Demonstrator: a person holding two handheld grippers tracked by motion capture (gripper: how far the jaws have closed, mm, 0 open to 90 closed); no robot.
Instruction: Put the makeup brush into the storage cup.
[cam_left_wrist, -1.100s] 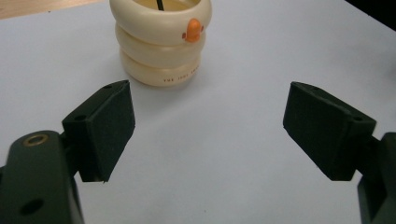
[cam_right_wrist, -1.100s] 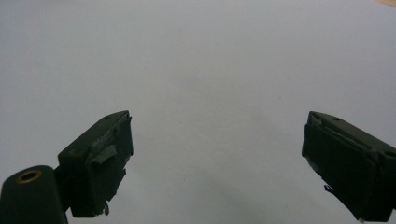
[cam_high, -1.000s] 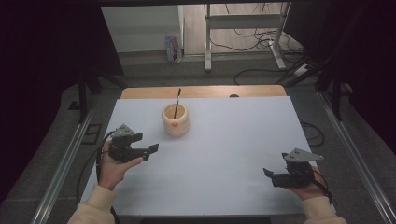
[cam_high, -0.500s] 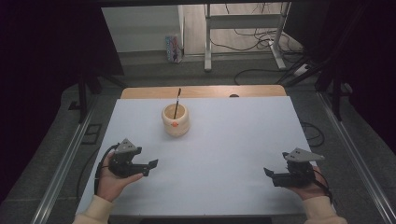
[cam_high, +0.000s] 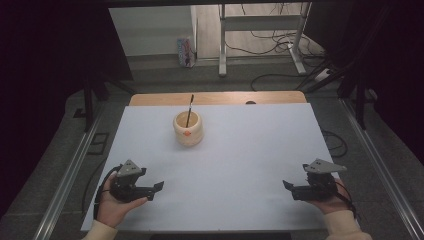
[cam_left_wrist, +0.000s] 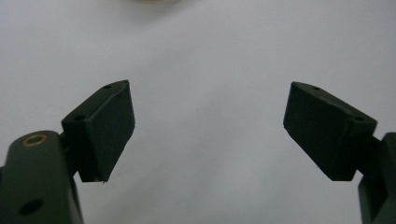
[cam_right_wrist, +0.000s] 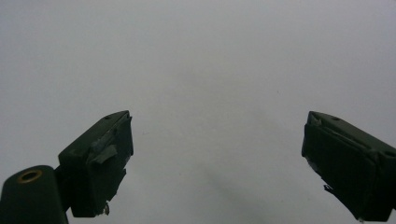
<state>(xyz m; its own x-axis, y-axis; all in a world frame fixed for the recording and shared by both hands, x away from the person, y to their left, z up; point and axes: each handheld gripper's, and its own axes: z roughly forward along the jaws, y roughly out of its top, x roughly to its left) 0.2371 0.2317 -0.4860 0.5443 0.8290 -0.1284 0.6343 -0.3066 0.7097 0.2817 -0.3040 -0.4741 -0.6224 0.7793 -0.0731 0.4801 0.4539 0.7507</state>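
Holding both tongs, left (cam_high: 159, 185) and right (cam_high: 286, 184), gaping and empty low over the bench (cam_high: 240, 150), I sit well back from the pot (cam_high: 188, 129), ready to reach.

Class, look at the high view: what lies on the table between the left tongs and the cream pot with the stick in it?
Nothing: only bare white tabletop separates the left tongs from the pot in the high view.
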